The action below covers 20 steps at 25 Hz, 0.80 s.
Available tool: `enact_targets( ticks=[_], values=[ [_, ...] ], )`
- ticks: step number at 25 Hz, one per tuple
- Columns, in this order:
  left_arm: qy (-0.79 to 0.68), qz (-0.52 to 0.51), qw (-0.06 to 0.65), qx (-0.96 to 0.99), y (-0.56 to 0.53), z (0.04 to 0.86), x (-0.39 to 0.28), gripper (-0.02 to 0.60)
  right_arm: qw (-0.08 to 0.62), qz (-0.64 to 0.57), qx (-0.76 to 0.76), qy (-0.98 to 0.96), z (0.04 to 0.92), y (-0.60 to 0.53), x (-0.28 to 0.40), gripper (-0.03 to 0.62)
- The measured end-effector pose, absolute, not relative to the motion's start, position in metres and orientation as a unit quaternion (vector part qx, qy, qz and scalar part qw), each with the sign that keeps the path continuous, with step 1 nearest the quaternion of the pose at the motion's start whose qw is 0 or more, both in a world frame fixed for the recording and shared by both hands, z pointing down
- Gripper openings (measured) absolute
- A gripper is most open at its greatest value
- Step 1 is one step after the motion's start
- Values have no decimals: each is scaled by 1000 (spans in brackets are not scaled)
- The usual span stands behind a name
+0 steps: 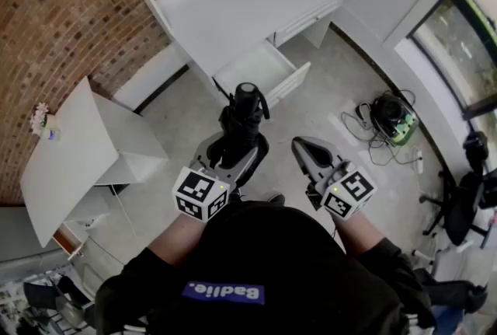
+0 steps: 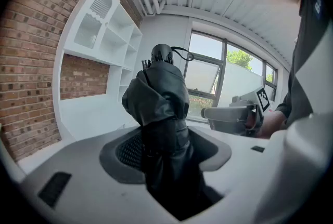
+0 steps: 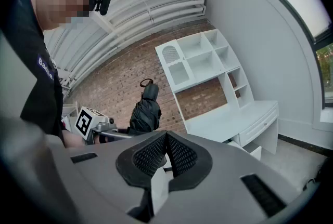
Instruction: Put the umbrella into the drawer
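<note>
The folded black umbrella (image 1: 243, 122) stands upright between the jaws of my left gripper (image 1: 233, 148), which is shut on its lower part. In the left gripper view the umbrella (image 2: 160, 106) fills the gap of the left gripper (image 2: 167, 151), with its strap end on top. My right gripper (image 1: 309, 150) is beside it to the right, level, with its pads together and nothing held. In the right gripper view the pads of the right gripper (image 3: 166, 151) meet at the tip. The white desk (image 1: 233, 3) lies ahead, its drawer (image 1: 262, 68) pulled open and showing nothing inside.
A low white table (image 1: 74, 147) with a small flower pot (image 1: 40, 120) stands at the left by the brick wall. Cables and a green device (image 1: 393, 120) lie on the floor at the right. An office chair (image 1: 464, 197) is at the far right. A white shelf hutch (image 3: 200, 64) tops the desk.
</note>
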<state>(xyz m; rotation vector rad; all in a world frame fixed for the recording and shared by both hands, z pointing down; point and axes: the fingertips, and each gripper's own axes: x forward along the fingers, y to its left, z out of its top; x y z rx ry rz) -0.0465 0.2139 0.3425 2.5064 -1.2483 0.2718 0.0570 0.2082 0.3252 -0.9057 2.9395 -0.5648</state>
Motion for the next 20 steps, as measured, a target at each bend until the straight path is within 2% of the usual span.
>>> enact_targets(
  ticks=[20],
  values=[
    [-439, 93, 163, 879, 211, 343, -51, 245, 20, -188, -294, 937, 324, 207, 55, 31]
  ],
)
